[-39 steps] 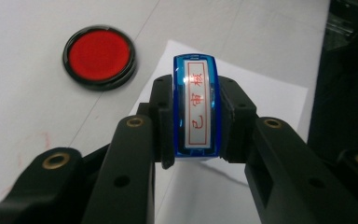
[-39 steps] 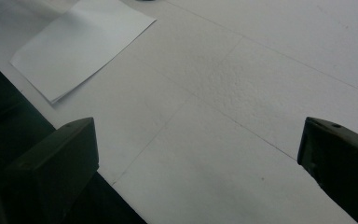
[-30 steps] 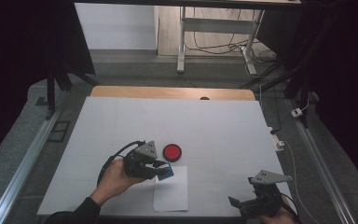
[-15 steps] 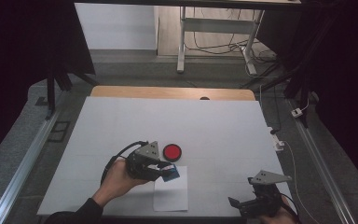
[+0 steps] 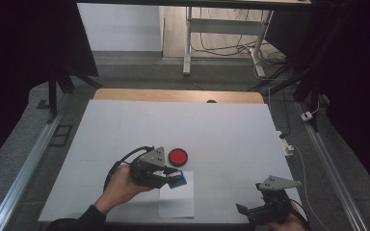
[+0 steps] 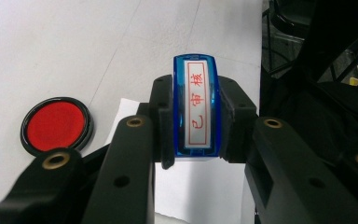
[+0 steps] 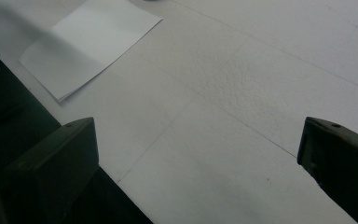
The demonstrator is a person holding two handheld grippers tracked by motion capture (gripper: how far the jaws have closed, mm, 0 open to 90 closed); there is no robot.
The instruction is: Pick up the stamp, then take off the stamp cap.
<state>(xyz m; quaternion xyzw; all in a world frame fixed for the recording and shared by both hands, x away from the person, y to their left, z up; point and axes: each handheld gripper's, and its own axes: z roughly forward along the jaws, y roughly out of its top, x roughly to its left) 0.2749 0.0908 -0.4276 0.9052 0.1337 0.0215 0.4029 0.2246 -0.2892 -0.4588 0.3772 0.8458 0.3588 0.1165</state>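
The left gripper has its jaws clamped on the narrow sides of a blue stamp, carrying it over the top edge of the sheet of paper, likely so its printing face can come down flat on the page. Just beside it on the tabletop, the round ink pad lies open, its red pad exposed. The right gripper waits near the front edge, jaws wide apart and empty.

1. My left gripper: black body, grey three-cornered plate on top, black cable looping behind.
2. Its jaws: black, brass-coloured screw inserts, small holes.
3. My right gripper: black, same grey plate.
4. Dark sleeve on my left forearm.
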